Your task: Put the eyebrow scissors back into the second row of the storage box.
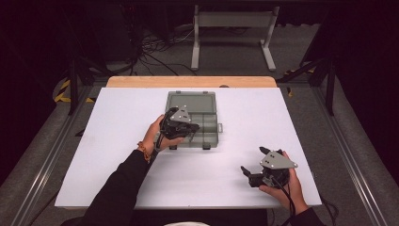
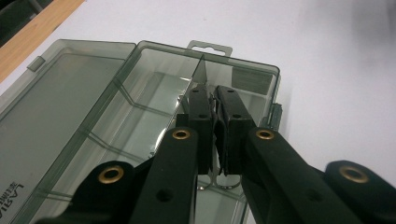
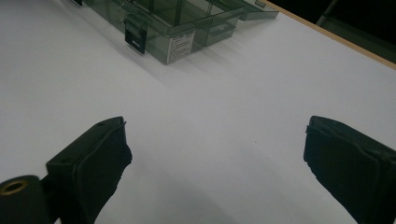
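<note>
The left gripper (image 2: 214, 135) hung over the open compartment box (image 1: 192, 120) at the middle of the white desk (image 1: 108, 141), its jaws clenched on a thin clear divider plate (image 2: 204, 74) that stood upright between them, its pointed top poking above the pads and a small wire loop showing below them. It looked to me like the step of setting that divider into the box's tray: the plate sat just over the tray, near the end with the hang tab (image 2: 209, 47). The next move, I judged, would call for lining the plate up with the slots in the tray walls and lowering it straight, since a tilt could jam it. The right gripper (image 1: 256, 169) waited near the desk's front right corner, well apart from the box, its jaws released and wide with nothing between them. By my count there was one box, its lid (image 2: 60, 88) laid flat open beside the tray, one divider in the grip, two grippers, and one desk.
</note>
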Demonstrator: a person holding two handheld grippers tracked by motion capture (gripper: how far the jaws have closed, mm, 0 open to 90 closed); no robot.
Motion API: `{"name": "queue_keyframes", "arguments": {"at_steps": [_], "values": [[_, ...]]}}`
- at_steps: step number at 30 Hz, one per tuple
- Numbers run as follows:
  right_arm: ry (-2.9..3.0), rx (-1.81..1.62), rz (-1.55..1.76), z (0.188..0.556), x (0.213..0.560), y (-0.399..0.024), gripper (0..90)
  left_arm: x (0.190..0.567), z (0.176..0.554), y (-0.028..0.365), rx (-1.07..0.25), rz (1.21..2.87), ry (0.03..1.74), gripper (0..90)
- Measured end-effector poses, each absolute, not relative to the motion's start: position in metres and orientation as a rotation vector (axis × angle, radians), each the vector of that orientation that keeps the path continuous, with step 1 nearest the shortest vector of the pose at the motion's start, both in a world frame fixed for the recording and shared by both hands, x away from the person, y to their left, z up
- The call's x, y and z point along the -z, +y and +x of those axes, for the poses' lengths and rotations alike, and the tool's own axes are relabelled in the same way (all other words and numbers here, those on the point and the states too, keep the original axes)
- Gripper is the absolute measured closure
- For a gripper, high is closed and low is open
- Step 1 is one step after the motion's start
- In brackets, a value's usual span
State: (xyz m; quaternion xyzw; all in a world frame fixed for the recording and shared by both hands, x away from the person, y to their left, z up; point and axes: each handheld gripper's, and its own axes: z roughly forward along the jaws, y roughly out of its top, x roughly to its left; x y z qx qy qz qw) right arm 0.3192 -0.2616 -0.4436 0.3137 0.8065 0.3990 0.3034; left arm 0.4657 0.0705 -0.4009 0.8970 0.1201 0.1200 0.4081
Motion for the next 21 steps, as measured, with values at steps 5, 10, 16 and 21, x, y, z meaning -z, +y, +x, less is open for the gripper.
{"name": "queue_keyframes", "arguments": {"at_steps": [5,10,16,21], "values": [[2.135,-1.060,0.835,0.319,0.443,-0.262,7.2,0.402,0.466,0.068,-0.314,2.274,0.302,85.2],[2.135,-1.059,0.835,0.319,0.443,-0.262,7.2,0.401,0.465,0.069,-0.316,2.268,0.291,85.2],[2.134,-1.058,0.833,0.319,0.443,-0.262,7.3,0.394,0.459,0.079,-0.344,2.231,0.284,83.6],[2.132,-1.058,0.830,0.319,0.443,-0.262,7.2,0.388,0.452,0.088,-0.374,2.201,0.268,81.6]]}}
